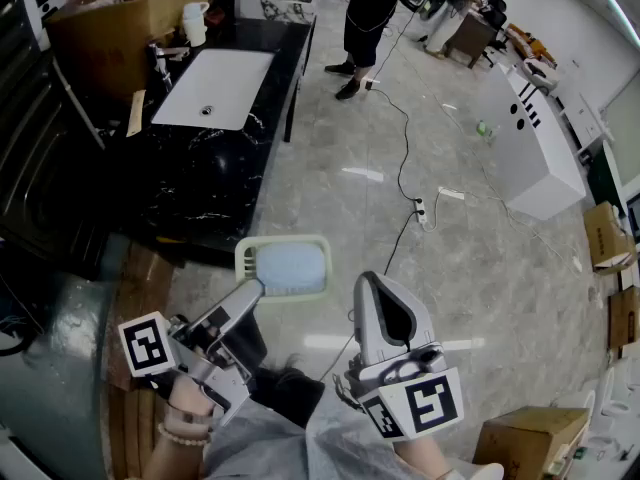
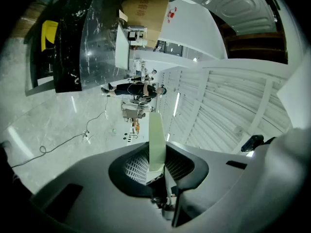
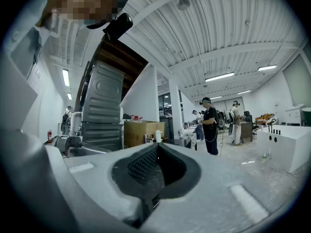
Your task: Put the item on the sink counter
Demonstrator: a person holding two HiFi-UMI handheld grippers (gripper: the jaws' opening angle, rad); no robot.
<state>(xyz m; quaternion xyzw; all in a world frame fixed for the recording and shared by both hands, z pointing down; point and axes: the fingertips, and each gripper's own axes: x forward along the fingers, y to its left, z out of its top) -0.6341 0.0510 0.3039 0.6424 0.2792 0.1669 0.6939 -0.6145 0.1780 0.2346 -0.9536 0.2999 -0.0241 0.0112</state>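
Left gripper (image 1: 256,288) jaws gripping green tray (image 1: 285,268) rim, right gripper (image 1: 373,286) jaws closed, empty, sink counter (image 1: 215,173) edge ahead, floor (image 1: 480,248) alongside

The left claw (image 2: 157,168) grips the rim of a pale green tray (image 2: 156,135), which stands edge-on between its jaws.

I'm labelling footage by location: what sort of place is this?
Probably a large test hall or workshop, not a home: a black sink counter stands on open floor crossed by a cable, and cardboard boxes sit about.
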